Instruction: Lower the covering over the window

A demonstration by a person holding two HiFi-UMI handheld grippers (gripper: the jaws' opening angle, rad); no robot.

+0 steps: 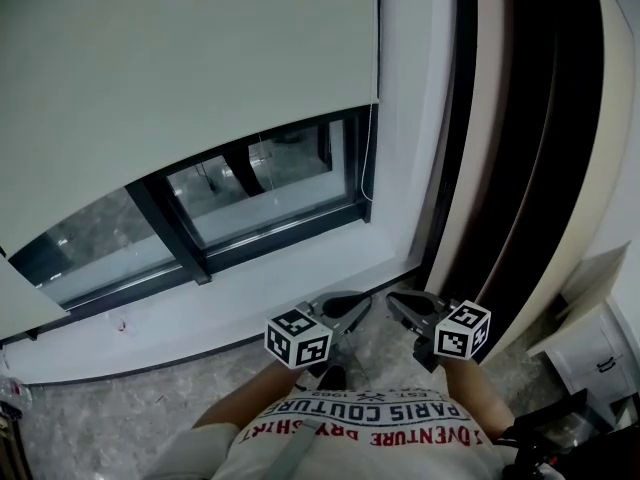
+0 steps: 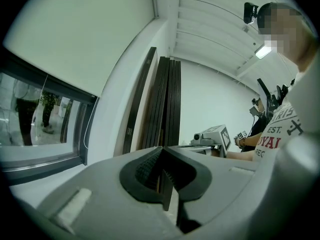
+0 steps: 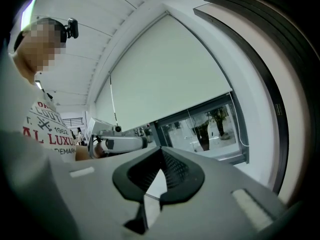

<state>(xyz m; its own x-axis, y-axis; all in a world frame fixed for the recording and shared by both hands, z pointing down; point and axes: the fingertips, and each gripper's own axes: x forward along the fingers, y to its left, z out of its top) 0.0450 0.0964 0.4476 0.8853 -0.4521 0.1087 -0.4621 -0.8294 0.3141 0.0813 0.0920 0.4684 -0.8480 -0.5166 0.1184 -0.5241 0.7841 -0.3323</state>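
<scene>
Nearest to us, at 6 o'clock in the head view, our printed shirt (image 1: pixel 370 423) fills the bottom edge. Just ahead of it we hold both tools side by side, close to the body and roughly level. The left claw (image 1: pixel 352 306) is pressed together with nothing between its ribbed pads, and the right claw (image 1: pixel 403 306) is pressed together and empty too. Their marker cubes (image 1: pixel 298 338) sit toward us. We judge this tucked, empty hold to be a carrying posture: neither tool has anything to pinch yet, and keeping them in keeps them away from the wall.

Under the tips lies the stone floor (image 1: pixel 120 418), and beyond it the white sill (image 1: pixel 250 298) runs from 8 o'clock toward 1 o'clock.

Above the sill is the window (image 1: pixel 260 193). The blind (image 1: pixel 180 78), the thing we are to bring down, hangs at 11 o'clock and covers the upper part of the glass. Its hem stops short, so a strip of pane stays bare beneath it, and the lowering looks only partly done.

A thin cord (image 1: pixel 372 158) hangs down the window's right edge, at about 12 o'clock from the claws. We take it to be the pull for the blind, which would explain why both tools face that corner.

Farthest off, at 2 o'clock, dark panels (image 1: pixel 520 148) lean against the wall. They stand near the cord, so a reach there has little room on that side.
</scene>
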